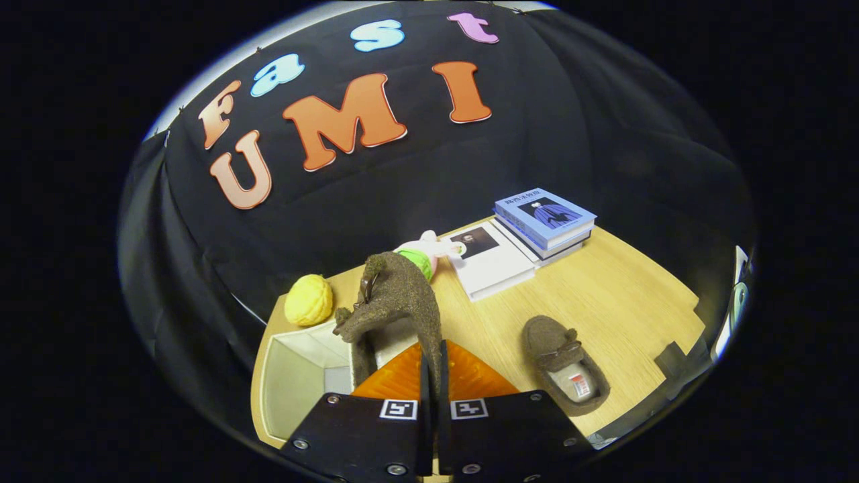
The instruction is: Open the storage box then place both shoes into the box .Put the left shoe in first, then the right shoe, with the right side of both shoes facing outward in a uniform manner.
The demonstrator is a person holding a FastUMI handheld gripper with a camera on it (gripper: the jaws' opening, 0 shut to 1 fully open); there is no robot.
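My gripper (pixel 433 365) is shut on the heel rim of a brown fuzzy shoe (pixel 396 302), which hangs toe-forward over the open white storage box (pixel 295 376). The box's orange lid (pixel 402 379) lies open just under the fingers. The second brown shoe (pixel 564 362) lies on the wooden table to the right of the fingers, its opening facing up and a white insole showing.
A yellow ball (pixel 309 300) sits behind the box. A green and pink plush toy (pixel 426 258) lies beyond the held shoe. Books (pixel 543 221) are stacked at the back right, with a white book (pixel 490 261) beside them. The table (pixel 617 295) ends at the black cloth.
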